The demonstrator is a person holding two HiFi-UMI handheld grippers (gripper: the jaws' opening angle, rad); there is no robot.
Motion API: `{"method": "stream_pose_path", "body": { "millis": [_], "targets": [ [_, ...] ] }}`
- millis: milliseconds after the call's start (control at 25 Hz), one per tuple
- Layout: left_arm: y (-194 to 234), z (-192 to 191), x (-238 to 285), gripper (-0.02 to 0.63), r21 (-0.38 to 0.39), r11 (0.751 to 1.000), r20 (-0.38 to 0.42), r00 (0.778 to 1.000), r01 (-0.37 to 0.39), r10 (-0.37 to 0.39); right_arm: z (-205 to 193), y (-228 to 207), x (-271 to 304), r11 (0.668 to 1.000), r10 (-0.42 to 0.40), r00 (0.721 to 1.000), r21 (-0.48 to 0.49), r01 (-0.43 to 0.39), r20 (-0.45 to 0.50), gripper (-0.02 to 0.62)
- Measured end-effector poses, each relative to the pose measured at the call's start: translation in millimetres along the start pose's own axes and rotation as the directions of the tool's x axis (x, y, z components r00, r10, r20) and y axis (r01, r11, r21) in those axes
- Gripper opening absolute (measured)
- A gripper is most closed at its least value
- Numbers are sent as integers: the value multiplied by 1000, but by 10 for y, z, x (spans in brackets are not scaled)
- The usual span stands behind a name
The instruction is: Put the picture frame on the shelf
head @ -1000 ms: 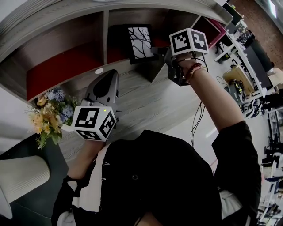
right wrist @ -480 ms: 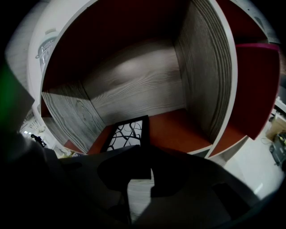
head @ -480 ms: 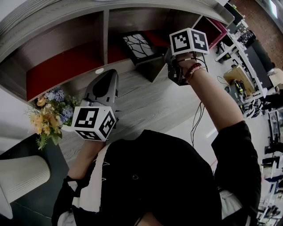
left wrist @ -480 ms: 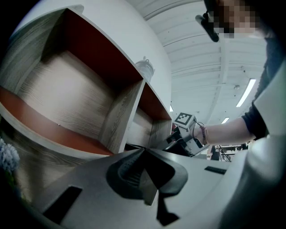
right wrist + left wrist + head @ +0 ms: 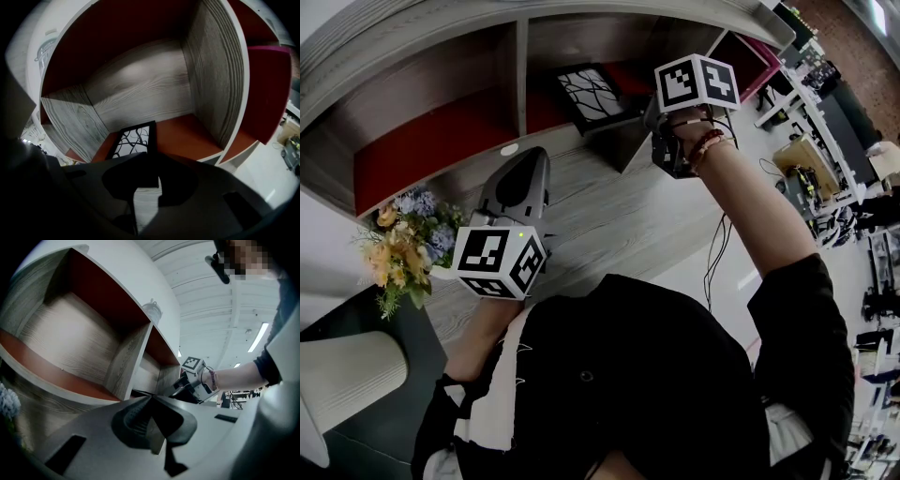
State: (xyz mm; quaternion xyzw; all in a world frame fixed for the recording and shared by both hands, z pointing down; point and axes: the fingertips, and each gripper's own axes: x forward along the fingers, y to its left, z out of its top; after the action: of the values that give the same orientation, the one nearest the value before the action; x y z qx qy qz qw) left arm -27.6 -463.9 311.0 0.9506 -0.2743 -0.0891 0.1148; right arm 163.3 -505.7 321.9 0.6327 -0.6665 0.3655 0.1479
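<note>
The picture frame (image 5: 591, 92), black with a white branch print, tilts inside the shelf's middle compartment (image 5: 572, 42). My right gripper (image 5: 645, 114) is shut on its near edge at the compartment's mouth. In the right gripper view the frame (image 5: 132, 139) reaches from between the jaws of that gripper (image 5: 147, 180) toward the back left, low over the red floor (image 5: 187, 133). I cannot tell whether its far end touches. My left gripper (image 5: 534, 164) hangs shut and empty in front of the shelf's left compartment (image 5: 431, 141); in its own view the jaws of my left gripper (image 5: 152, 401) meet.
A bunch of blue and yellow flowers (image 5: 408, 239) stands at the left beside a white round object (image 5: 342, 375). A small white disc (image 5: 509, 150) lies on the shelf's front ledge. A glass jar (image 5: 152, 310) sits on top of the shelf. Desks (image 5: 811, 159) fill the far right.
The frame has tipped from facing up toward me to a flatter tilt and has gone a little left, deeper into the compartment. My right gripper has shifted slightly. My left gripper has not moved.
</note>
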Motion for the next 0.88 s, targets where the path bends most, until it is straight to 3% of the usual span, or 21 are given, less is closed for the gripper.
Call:
{"method": "stream_pose_path", "body": {
  "millis": [520, 880],
  "targets": [
    [46, 20, -76, 12, -17, 1000, 4, 1000, -11, 11, 61, 31, -32, 993, -109, 993, -44, 111, 46, 75],
    [40, 56, -123, 12, -14, 1000, 8, 1000, -20, 20, 80, 57, -28, 994, -106, 993, -31, 107, 50, 75]
  ]
}}
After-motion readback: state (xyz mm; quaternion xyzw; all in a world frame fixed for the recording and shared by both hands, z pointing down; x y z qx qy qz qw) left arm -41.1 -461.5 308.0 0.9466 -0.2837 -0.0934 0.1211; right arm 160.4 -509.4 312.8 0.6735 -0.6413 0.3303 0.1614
